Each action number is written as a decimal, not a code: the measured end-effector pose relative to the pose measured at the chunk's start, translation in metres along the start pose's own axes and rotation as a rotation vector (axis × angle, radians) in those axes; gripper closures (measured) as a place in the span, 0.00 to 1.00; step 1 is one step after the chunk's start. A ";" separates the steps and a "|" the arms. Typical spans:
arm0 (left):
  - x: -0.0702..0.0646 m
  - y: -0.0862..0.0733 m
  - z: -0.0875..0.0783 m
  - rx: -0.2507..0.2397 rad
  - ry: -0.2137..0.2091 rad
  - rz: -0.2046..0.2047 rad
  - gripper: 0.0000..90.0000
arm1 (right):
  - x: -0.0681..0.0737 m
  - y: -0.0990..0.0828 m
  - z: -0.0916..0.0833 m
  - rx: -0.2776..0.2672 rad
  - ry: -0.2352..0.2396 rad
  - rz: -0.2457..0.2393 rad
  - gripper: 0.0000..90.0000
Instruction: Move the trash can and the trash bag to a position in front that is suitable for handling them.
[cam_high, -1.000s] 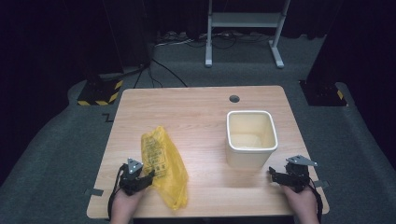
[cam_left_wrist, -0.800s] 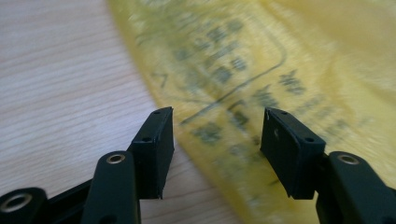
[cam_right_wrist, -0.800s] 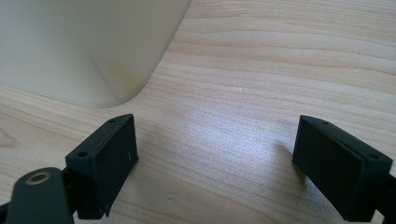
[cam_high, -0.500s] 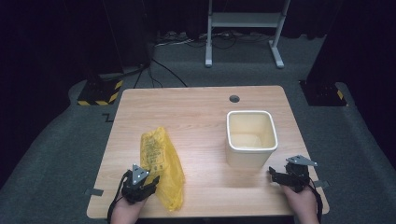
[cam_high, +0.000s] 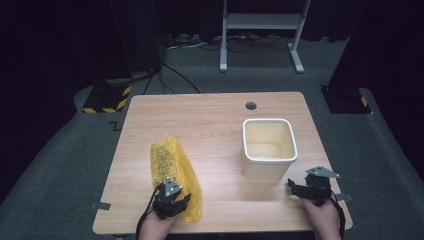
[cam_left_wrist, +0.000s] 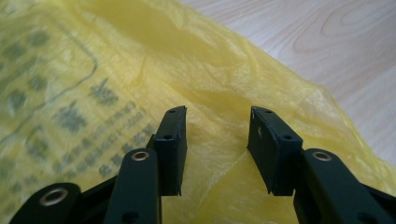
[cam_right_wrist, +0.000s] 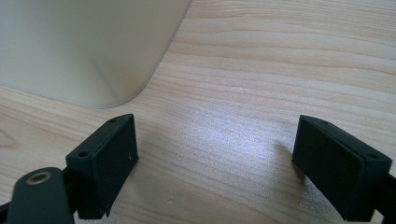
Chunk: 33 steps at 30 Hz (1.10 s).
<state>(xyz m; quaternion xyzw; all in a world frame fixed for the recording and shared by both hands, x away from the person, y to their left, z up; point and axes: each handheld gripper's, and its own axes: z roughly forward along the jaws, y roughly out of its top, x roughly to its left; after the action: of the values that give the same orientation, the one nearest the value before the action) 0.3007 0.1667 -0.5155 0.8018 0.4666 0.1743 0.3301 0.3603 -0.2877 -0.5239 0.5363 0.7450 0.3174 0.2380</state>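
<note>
A crumpled yellow plastic bag with printed text lies on the left half of the wooden table. My left gripper sits over the bag's near end. In the left gripper view its jaws have just been closing around a raised fold of the bag, and the left gripper still shows a gap with the pads not pressing. A cream square bin stands upright on the right half. My right gripper rests open on the table just near-right of the bin, nothing between its jaws.
A round cable hole sits near the table's far edge. Beyond the table are a black-and-yellow striped block, cables on the grey floor and a metal stand. Bare wood lies ahead of the right gripper.
My left gripper has moved right from beside the bag onto its near end, and its jaws have narrowed. The right gripper, the bin and the bag have kept their places.
</note>
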 end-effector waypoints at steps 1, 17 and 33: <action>-0.003 0.005 0.004 0.000 0.002 0.006 0.64 | 0.000 0.000 0.000 0.000 0.000 0.000 0.15; -0.010 0.067 0.039 -0.144 0.073 -0.031 0.62 | 0.000 0.000 0.000 0.000 0.001 0.000 0.15; 0.047 0.018 0.022 -0.061 0.215 -0.041 0.71 | 0.001 0.000 0.000 -0.003 -0.002 -0.001 0.16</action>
<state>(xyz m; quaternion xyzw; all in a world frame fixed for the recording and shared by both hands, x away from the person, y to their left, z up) 0.3491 0.1928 -0.5201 0.7585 0.5101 0.2667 0.3057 0.3597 -0.2872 -0.5240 0.5358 0.7445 0.3180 0.2397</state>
